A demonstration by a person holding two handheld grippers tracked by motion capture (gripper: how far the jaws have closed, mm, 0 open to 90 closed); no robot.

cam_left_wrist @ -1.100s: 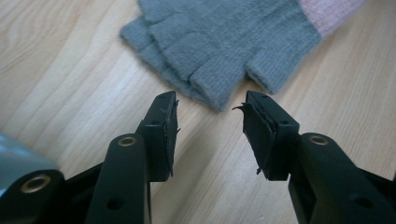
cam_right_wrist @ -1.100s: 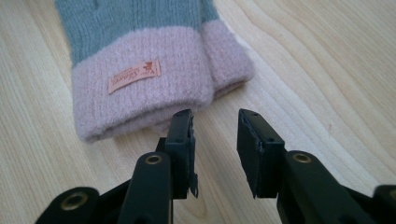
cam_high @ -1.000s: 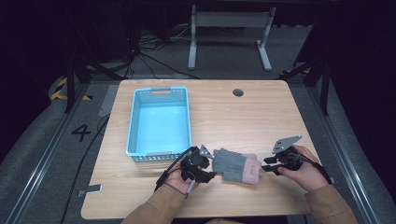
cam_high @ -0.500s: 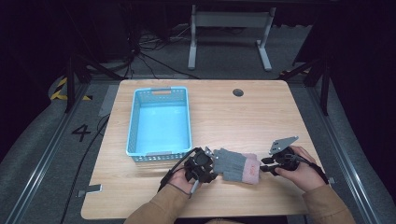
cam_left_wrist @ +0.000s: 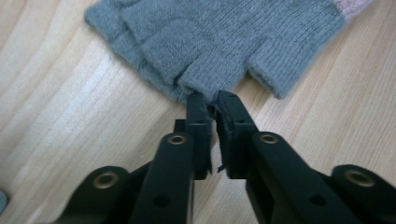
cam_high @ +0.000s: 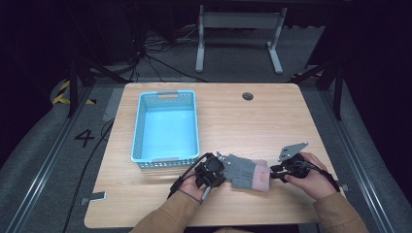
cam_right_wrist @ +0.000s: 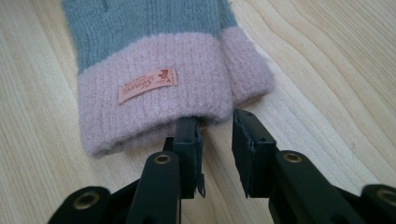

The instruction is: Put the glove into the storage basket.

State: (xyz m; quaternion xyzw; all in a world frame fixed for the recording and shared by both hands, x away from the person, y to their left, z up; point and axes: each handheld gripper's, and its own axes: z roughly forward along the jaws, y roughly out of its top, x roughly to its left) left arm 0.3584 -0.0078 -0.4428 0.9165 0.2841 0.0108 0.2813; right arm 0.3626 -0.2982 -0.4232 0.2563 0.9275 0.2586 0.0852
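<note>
Gloves [cam_high: 247,172] lie stacked near our edge of the table [cam_high: 272,116], two by the doubled pink cuffs [cam_right_wrist: 154,100]; the one blue basket [cam_high: 166,125] beside them holds nothing. Our left gripper [cam_left_wrist: 211,99] has just pressed together, pinching a grey fingertip edge. Our right gripper [cam_right_wrist: 216,121] has been closing at the cuff, one jaw tucked beneath it, not yet clamped. We judge the lift and the basket drop remain.

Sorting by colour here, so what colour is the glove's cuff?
Pink, on the grey glove's cuff; clearest in the right gripper view.
</note>
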